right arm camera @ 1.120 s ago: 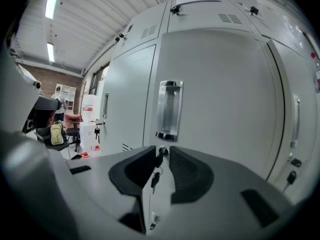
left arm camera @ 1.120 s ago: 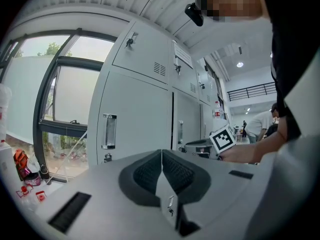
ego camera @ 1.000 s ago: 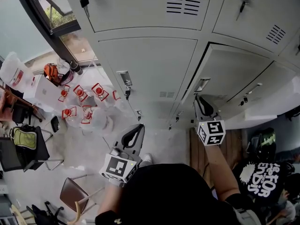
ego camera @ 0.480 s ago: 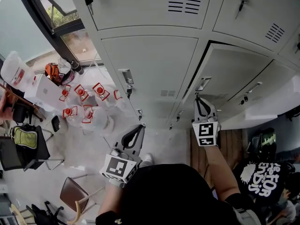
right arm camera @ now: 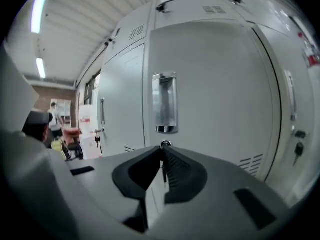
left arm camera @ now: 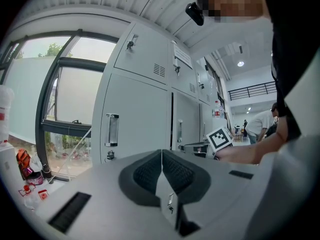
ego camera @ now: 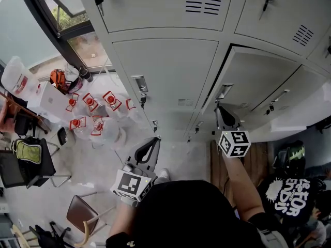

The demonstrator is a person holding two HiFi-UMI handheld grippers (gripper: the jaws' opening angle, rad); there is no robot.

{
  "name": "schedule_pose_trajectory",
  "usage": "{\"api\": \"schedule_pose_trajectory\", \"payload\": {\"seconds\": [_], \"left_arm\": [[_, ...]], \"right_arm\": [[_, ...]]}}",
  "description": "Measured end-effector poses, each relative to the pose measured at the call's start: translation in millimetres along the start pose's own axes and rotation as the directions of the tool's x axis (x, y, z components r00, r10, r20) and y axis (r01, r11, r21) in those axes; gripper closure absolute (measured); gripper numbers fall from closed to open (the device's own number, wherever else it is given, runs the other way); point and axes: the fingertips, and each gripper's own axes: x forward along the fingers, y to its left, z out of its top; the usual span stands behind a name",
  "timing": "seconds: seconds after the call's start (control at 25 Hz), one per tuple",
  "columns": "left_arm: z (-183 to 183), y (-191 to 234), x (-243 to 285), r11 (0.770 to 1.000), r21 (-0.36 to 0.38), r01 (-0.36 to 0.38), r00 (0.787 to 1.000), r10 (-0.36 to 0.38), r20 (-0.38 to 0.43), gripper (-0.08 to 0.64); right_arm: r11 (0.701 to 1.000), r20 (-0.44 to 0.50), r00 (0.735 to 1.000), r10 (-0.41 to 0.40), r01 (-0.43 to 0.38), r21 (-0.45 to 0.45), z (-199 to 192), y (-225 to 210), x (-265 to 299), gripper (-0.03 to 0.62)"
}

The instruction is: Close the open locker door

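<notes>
Right claw (ego camera: 219, 108), pinched closed, faces the locker door (ego camera: 258, 76); left claw (ego camera: 154, 139) closed too.

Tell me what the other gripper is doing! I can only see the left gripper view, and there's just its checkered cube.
Observer: The right gripper has its jaws together, holding nothing I can make out.
Operator: What is it pointing at?
Observer: Its tips aim at the small round lock just under the silver handle of the locker door.
Operator: Is that door shut?
Observer: No. In the head view a dark gap runs along its top and handle-side edges, so it stands ajar.
</notes>
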Motion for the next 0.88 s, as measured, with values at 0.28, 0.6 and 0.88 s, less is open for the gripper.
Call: {"api": "schedule_pose_trajectory", "payload": {"seconds": [0.28,0.6,0.88], "left_arm": [[-3.2,-0.2,0.0,1.0,0.001,0.001,1.0,-0.001,-0.003,0.537],[3.7,-2.3,3.2,1.0,0.006,0.006,1.0,-0.006,0.013,0.537],[5.6,-0.3,5.8,1.0,0.003,0.005,1.0,-0.005,0.018,0.537]], "right_arm": [[0.877,0.091,0.992,0.091,-0.123,0.465,-1.1,-5.4,1.2,0.551],[0.528,0.233,0.963,0.134,-0.269,0.806,-2.7,-4.9,9.2,0.551],[0.543,0.22,0.97,0.107,-0.242,0.804,-2.0,-10.5,24.7,0.549]]}}
